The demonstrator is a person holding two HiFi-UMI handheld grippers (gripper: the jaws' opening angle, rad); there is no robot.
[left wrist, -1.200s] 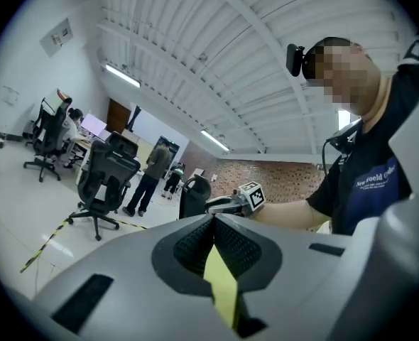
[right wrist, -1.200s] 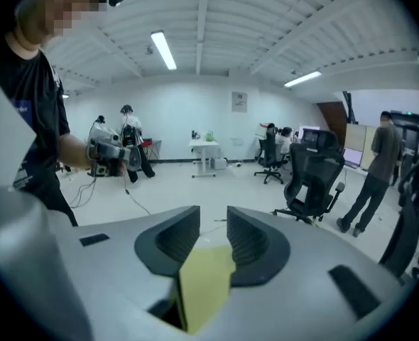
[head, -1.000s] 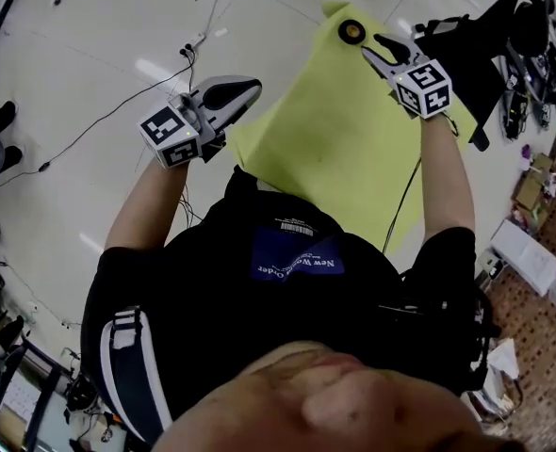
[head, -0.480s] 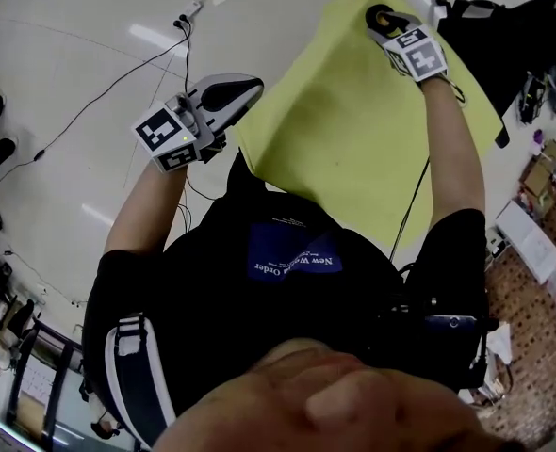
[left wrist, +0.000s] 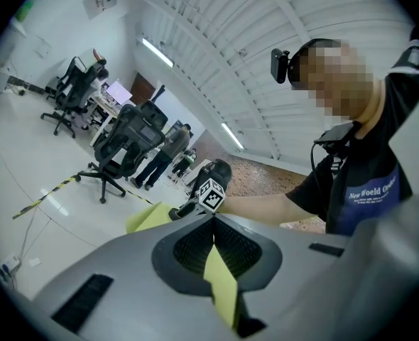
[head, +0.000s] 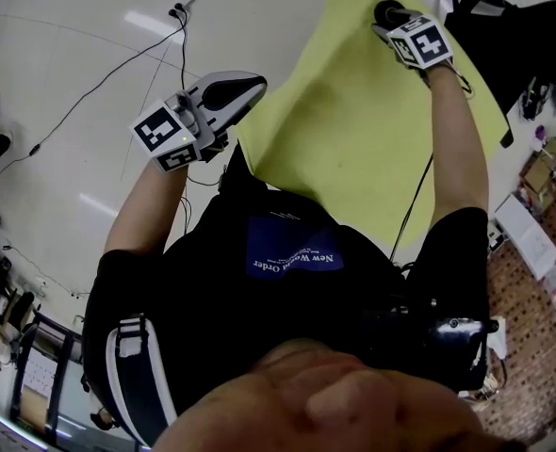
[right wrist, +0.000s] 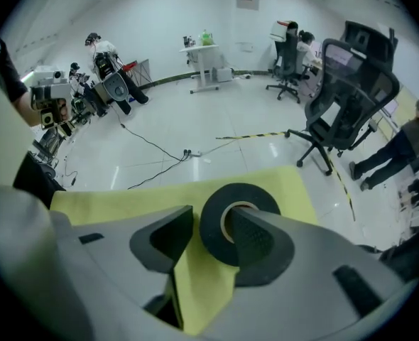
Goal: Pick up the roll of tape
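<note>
The black roll of tape (right wrist: 211, 241) lies flat near the far end of a yellow sheet (head: 353, 130). In the head view the roll of tape (head: 385, 10) is mostly hidden under my right gripper (head: 392, 24). My right gripper (right wrist: 211, 219) points steeply down and is open. Its right jaw sits inside the roll's core and its left jaw stands off the outer wall, so neither pad presses. At the sheet's left edge, my left gripper (head: 257, 83) points level. The left gripper (left wrist: 213, 222) has its jaws closed, with a strip of the yellow sheet (left wrist: 222, 283) between them.
Cables (head: 99, 92) run across the glossy white floor on the left. Black bags and gear (head: 532, 45) lie on the right beside boxes (head: 528, 238). Office chairs (right wrist: 351, 84) and standing people (left wrist: 163, 158) are farther off in the room.
My right gripper has come down from beside the roll onto it, tilting steeply; its jaws now straddle the roll's wall. My left gripper has sunk a little, still closed at the sheet's edge.
</note>
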